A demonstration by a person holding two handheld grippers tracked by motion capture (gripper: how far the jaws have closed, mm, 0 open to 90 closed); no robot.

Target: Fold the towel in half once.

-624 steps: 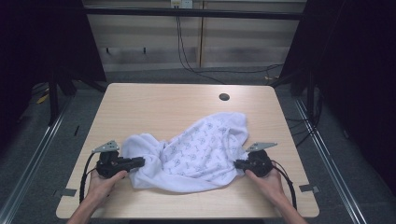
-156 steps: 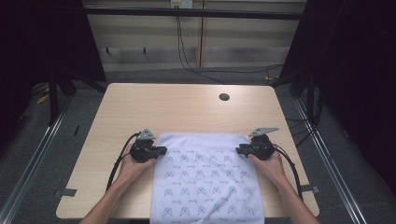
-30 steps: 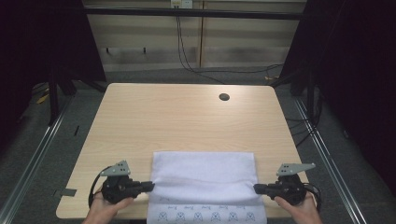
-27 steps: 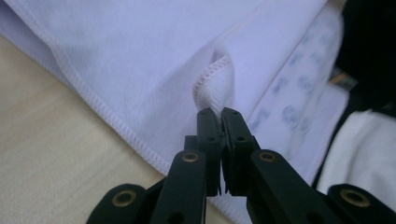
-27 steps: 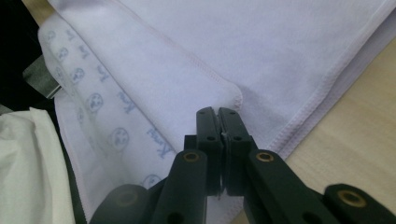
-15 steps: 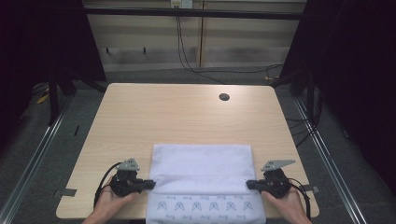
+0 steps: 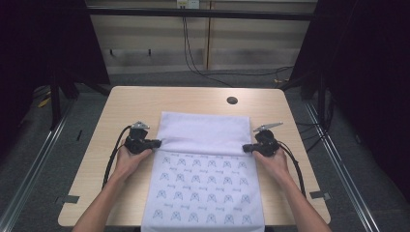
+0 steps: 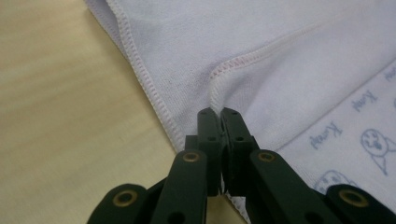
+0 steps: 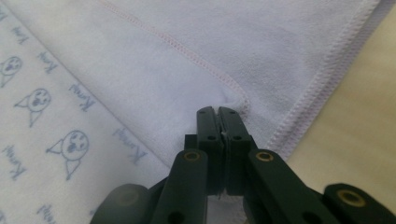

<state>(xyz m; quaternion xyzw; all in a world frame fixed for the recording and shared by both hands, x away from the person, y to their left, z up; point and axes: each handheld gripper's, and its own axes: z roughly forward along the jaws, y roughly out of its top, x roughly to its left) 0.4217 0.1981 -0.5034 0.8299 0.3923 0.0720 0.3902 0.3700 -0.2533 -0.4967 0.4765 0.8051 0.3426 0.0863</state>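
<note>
Pale wooden table (image 7: 121, 104), dark room around it: a white printed towel (image 7: 208, 188) lies spread from mid-table to the near edge, its far part folded back. Left gripper (image 7: 155, 143) and right gripper (image 7: 245, 148) each pinch a hemmed corner of that flap, jaws pressed together on cloth. Between the two grippers the flap's edge runs crosswise, with the unfolded printed length lying toward the person.

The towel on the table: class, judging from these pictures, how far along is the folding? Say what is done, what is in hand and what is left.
Done: the towel lies flat, its far part folded over so the plain side faces up. In hand: the left gripper and right gripper are each shut on a corner of that flap. Left: probably letting go, then more folds, since the printed half hangs over the near edge of the table.
</note>
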